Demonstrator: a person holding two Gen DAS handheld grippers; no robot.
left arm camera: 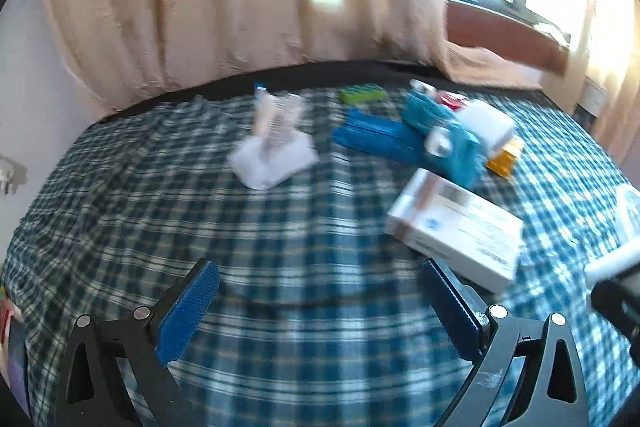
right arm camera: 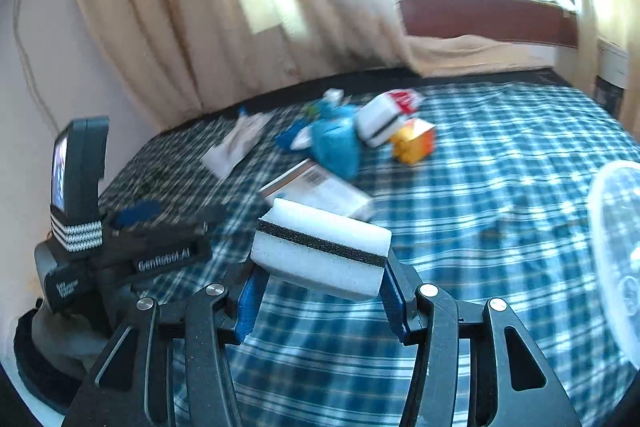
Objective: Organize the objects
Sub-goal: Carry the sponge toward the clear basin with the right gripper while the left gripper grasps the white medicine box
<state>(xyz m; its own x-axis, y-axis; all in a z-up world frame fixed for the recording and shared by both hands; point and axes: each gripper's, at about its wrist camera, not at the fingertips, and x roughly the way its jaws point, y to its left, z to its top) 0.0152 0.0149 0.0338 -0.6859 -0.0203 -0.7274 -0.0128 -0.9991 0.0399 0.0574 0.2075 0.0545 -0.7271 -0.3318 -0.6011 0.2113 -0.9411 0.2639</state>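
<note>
Clamping a white sponge (right arm camera: 322,253) by its ends, the right gripper (right arm camera: 320,301) carries it clear of the plaid bedspread (right arm camera: 500,187) — lifted, apparently, for sorting. Other clutter sits bunched toward the far edge: a white box (left arm camera: 456,227), a teal cloth (left arm camera: 440,135), a yellow carton (right arm camera: 414,145). The left gripper (left arm camera: 320,307) hangs empty, jaws wide apart, angled down over the near edge — seemingly ready for the next pick.
</note>
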